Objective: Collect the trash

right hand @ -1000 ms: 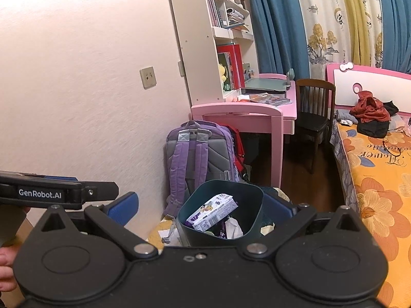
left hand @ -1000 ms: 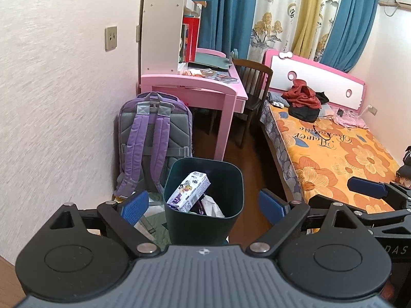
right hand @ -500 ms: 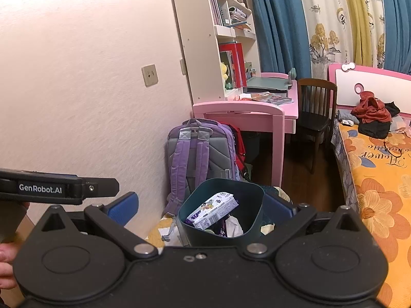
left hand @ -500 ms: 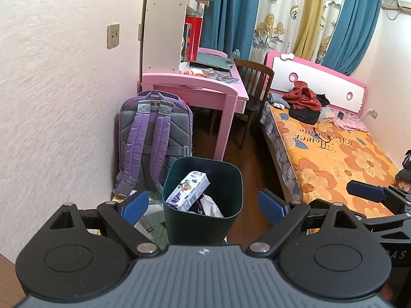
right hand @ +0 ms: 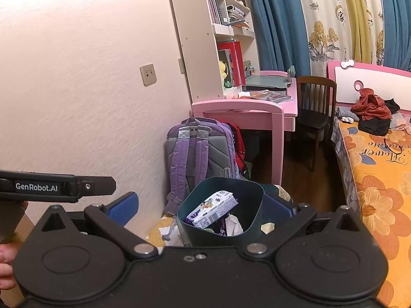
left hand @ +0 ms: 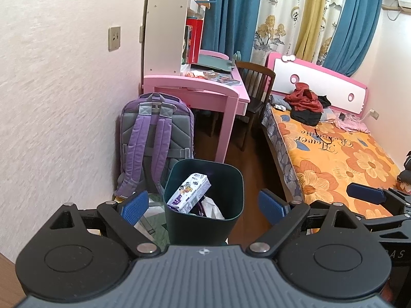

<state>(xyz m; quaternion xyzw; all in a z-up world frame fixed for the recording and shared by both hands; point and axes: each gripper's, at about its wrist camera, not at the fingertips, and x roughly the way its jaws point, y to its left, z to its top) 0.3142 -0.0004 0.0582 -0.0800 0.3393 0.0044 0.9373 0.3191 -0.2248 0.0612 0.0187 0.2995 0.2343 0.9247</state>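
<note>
Here, both grippers hang over a dark green bin (left hand: pixel 205 200) on the bedroom floor.

The left gripper (left hand: pixel 204 205) stands wide with nothing held, its blue pads on either side of the bin but clear of its walls. The right gripper (right hand: pixel 203 206) also looks spread wide and empty, one pad partly hidden behind the bin's rim. A printed white carton (left hand: pixel 189 192) leans inside the bin on crumpled paper and wrappers (right hand: pixel 232 227). A purple backpack (left hand: pixel 154 141) stands just behind the bin against the wall. The pink desk (left hand: pixel 205 89) is beyond it. A strip of bare wood floor (left hand: pixel 259 164) runs between bin and bed (left hand: pixel 334 154).
</note>
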